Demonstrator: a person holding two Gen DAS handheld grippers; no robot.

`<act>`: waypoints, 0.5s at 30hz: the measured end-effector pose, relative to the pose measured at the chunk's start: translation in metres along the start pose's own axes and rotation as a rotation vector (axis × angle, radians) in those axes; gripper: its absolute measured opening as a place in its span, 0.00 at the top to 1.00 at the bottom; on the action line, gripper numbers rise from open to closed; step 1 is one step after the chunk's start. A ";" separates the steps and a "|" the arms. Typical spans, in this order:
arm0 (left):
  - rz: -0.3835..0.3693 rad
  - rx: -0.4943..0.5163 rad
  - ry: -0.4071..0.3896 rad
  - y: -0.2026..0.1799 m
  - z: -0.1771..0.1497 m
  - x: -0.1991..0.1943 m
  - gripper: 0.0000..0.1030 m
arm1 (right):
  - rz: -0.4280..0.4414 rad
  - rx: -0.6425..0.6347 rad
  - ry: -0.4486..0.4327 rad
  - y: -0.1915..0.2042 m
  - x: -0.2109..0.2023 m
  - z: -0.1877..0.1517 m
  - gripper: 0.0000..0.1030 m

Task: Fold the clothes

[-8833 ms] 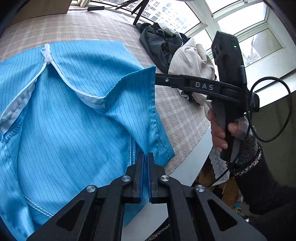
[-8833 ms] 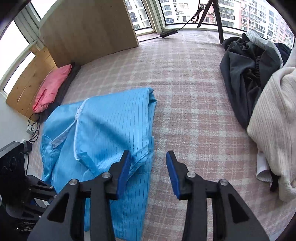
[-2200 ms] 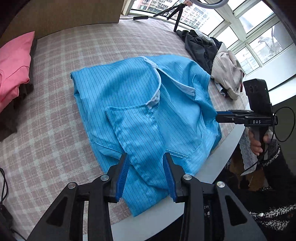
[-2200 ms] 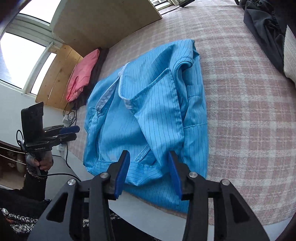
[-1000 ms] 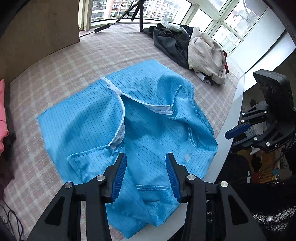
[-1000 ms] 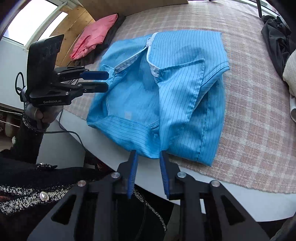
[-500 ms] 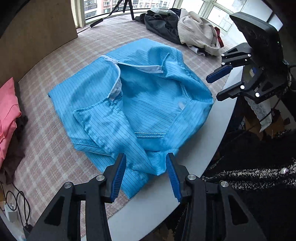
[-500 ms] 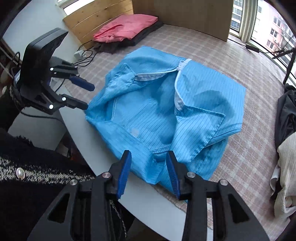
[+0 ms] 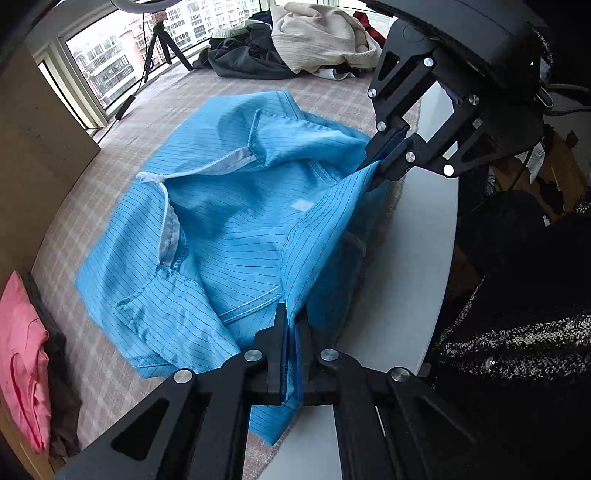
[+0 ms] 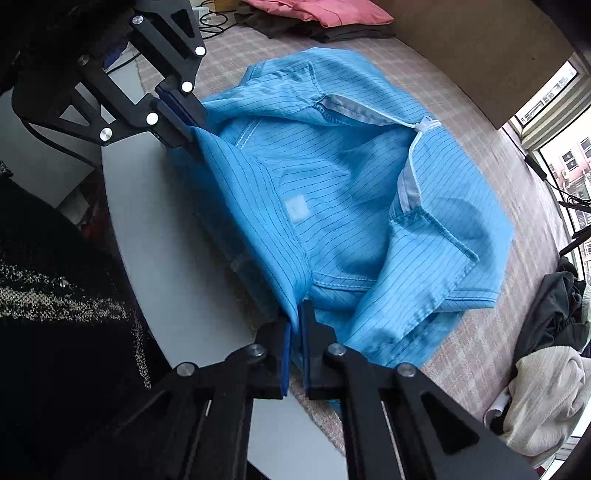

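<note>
While both grippers pinch, garment (image 9: 236, 206) hangs between

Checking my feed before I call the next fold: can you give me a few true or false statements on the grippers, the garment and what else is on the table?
1. Both grippers are shut on the blue garment. True: the left gripper and the right gripper each pinch its near edge.
2. The garment's zipper is fully closed. False: it is open below the white zipper pull.
3. A pink garment lies apart from the blue one. True.
4. The beige knit is spread flat. False: it is heaped beside dark clothes.
</note>
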State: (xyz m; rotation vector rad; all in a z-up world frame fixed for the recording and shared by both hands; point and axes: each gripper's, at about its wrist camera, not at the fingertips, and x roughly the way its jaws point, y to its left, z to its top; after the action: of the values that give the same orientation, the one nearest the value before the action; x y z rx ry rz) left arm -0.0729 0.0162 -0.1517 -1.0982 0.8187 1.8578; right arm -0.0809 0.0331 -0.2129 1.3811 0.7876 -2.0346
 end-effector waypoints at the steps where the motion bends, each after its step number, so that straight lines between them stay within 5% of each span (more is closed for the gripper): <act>1: 0.030 0.011 -0.022 -0.002 -0.001 -0.007 0.98 | -0.042 0.013 -0.021 0.002 -0.006 -0.001 0.96; 7: -0.050 -0.017 0.057 -0.012 -0.015 0.033 0.98 | -0.185 -0.082 0.051 0.039 0.031 -0.013 0.96; 12: -0.153 -0.080 0.094 -0.011 -0.018 0.045 0.77 | -0.125 -0.055 0.095 0.031 0.037 -0.017 0.95; 15: -0.219 -0.159 0.103 0.000 -0.023 0.033 0.71 | -0.029 0.122 0.022 -0.001 0.016 -0.027 0.74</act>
State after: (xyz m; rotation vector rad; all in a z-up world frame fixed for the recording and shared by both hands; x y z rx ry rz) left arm -0.0733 0.0073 -0.1910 -1.3366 0.5882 1.7155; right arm -0.0700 0.0517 -0.2361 1.4684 0.7071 -2.1241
